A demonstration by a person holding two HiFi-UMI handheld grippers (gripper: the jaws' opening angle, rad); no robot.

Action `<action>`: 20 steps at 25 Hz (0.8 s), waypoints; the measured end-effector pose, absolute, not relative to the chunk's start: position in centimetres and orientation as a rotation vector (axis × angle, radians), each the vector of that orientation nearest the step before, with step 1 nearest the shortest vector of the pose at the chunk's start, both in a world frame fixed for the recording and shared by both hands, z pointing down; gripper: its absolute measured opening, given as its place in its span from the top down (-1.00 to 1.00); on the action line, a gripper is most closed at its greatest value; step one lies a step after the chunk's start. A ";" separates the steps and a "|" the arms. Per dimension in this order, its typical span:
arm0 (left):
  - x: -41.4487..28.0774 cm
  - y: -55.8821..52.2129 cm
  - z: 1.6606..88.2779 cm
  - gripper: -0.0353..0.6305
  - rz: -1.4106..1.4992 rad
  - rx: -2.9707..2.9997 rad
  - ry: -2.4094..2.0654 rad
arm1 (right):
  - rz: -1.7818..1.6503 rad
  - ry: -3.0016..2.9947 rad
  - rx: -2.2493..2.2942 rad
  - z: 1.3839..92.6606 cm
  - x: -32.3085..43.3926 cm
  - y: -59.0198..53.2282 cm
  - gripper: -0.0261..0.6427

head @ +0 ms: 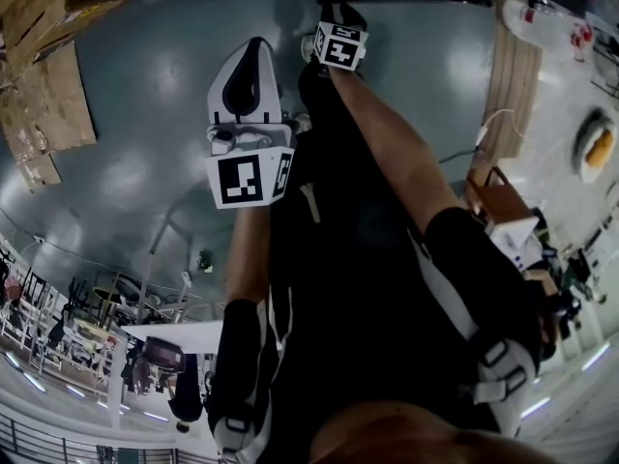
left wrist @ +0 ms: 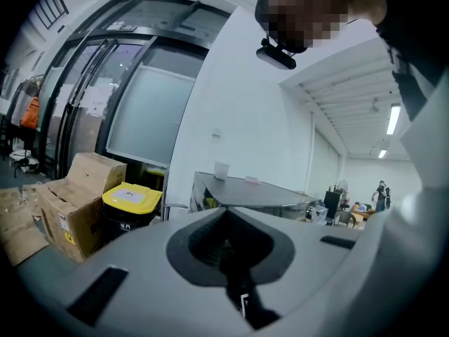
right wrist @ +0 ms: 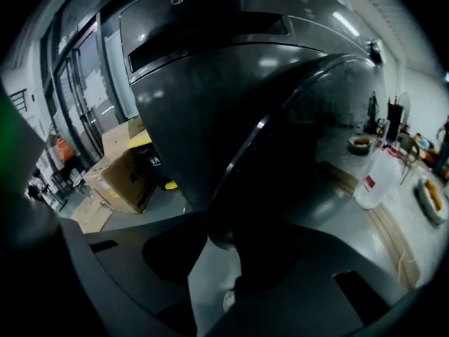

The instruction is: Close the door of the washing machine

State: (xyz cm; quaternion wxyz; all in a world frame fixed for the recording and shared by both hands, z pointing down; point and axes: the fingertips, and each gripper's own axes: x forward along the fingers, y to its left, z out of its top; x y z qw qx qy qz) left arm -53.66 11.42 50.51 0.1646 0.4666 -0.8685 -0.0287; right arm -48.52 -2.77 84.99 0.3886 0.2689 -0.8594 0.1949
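Washing machine door (right wrist: 298, 170) edge lies just beyond right gripper (right wrist: 224, 251), jaws parted and empty; left gripper (left wrist: 224, 213), clenched on nothing, faces elsewhere

Grey floor (head: 164, 114) bears washing machine (right wrist: 189, 97), cardboard box (right wrist: 123, 170), flattened cardboard (right wrist: 91, 213).

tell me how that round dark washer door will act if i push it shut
The round dark door with the shiny rim looks rigid, so it should probably swing as one piece rather than flex. Its glossy curved face may let the right gripper slip. The bulky dark grey washing machine likely stays put.
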 end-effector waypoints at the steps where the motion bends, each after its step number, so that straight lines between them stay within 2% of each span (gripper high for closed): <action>1: -54.0 11.5 50.6 0.88 -0.082 1.324 -2.477 | 0.459 -2.193 0.662 85.0 -49.1 -3.0 0.59; 5: -54.9 11.8 50.9 0.88 -0.076 1.310 -2.480 | 0.380 -2.192 0.609 84.5 -50.6 -3.2 0.66; 17: -53.9 13.8 49.1 0.88 -0.093 1.306 -2.521 | 0.230 -2.228 0.467 81.4 -50.2 -2.6 0.66; 20: -52.3 15.3 47.0 0.88 -0.132 1.308 -2.535 | 0.206 -2.284 0.419 77.5 -49.3 -1.7 0.78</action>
